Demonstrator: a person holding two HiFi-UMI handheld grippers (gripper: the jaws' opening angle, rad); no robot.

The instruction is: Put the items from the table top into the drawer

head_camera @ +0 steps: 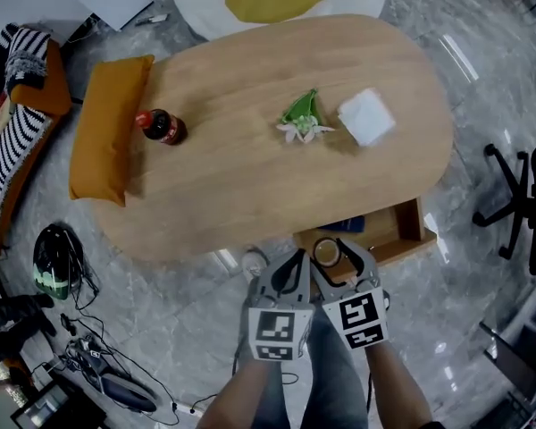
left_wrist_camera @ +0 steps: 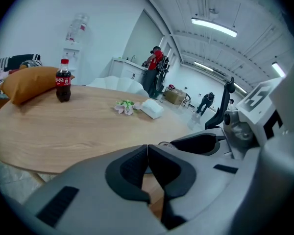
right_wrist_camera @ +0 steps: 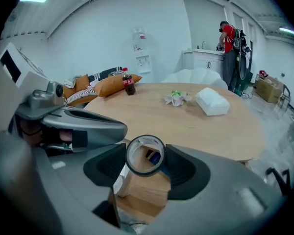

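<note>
Resting between the wide-set jaws of the right gripper [right_wrist_camera: 146, 156], a roll of tape [right_wrist_camera: 137, 143] is held over the near end of the open drawer [head_camera: 381, 229], in which a blue item is seen. The left gripper [left_wrist_camera: 147, 153] is held just beside it, jaws together and empty. On the table [head_camera: 250, 181], a cola bottle [head_camera: 163, 126], an artificial flower [head_camera: 304, 123] and a white tissue pack [head_camera: 366, 116] are left.
</note>
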